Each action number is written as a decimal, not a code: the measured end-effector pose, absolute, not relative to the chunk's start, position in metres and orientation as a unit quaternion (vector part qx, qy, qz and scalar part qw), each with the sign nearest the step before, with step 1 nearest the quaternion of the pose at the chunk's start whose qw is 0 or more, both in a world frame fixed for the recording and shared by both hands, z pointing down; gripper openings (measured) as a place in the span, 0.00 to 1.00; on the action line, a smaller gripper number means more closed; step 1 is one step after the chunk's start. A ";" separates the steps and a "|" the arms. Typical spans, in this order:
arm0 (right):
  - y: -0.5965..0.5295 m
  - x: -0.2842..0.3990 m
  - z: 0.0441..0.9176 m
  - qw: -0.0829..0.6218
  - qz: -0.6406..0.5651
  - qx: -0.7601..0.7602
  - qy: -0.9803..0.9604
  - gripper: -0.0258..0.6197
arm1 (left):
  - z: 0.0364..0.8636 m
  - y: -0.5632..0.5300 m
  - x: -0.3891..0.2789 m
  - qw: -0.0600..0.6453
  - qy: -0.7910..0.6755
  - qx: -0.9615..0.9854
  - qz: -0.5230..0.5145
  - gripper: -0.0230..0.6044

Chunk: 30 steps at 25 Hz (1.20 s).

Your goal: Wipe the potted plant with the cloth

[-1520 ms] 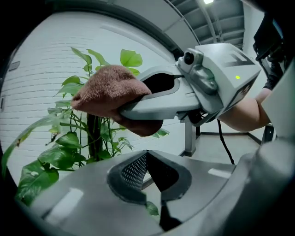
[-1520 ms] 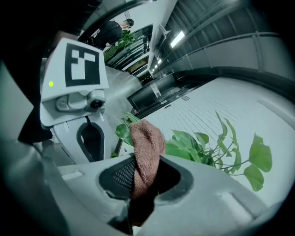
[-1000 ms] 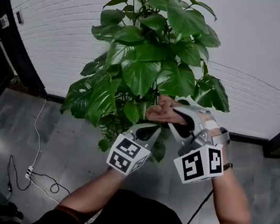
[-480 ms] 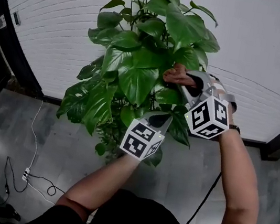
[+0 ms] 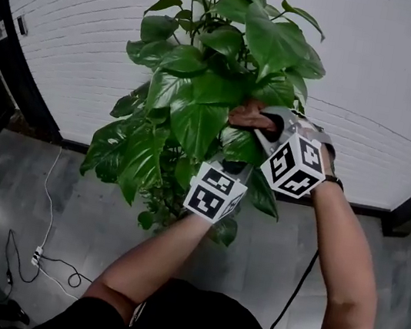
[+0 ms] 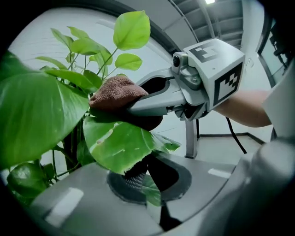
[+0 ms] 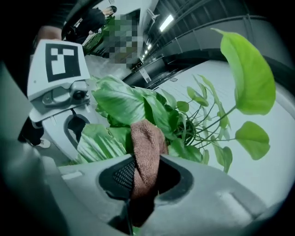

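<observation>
The potted plant (image 5: 206, 66) has broad green leaves; its pot is hidden beneath them. In the head view my right gripper (image 5: 257, 126) is shut on a brown cloth (image 5: 246, 115), which it presses against a leaf in the middle of the plant. The right gripper view shows the cloth (image 7: 146, 152) pinched between the jaws of the right gripper (image 7: 143, 177). Just below, my left gripper (image 5: 230, 164) is shut on a large leaf (image 6: 117, 145), which it holds under the cloth (image 6: 117, 92). The leaf passes between the jaws of the left gripper (image 6: 143, 177).
A white brick wall (image 5: 391, 81) stands right behind the plant. On the grey floor a thin cable with a plug (image 5: 41, 251) lies at the left, and a black cable (image 5: 295, 292) hangs at the right. Dark frames (image 5: 1, 79) border the wall on both sides.
My right gripper rose with the cloth from the lower leaves to the plant's middle, then shifted slightly left. The left gripper moved up after it, still under the cloth.
</observation>
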State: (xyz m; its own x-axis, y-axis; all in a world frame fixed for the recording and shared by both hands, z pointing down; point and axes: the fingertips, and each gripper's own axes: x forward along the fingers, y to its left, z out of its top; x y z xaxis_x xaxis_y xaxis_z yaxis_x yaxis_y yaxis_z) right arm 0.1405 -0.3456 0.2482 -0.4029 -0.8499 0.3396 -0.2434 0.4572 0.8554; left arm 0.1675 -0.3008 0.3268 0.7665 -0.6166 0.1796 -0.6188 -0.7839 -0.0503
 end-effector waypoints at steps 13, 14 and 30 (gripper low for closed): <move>-0.323 0.137 0.278 0.427 -0.349 0.324 -0.769 0.14 | 0.336 -0.302 0.171 -0.027 -0.333 0.937 0.105 0.06; -0.321 0.136 0.280 0.429 -0.352 0.322 -0.767 0.14 | 0.337 -0.302 0.172 -0.030 -0.333 0.936 0.106 0.06; -0.284 0.121 0.308 0.439 -0.377 0.303 -0.757 0.14 | 0.352 -0.282 0.171 -0.059 -0.321 0.937 0.125 0.06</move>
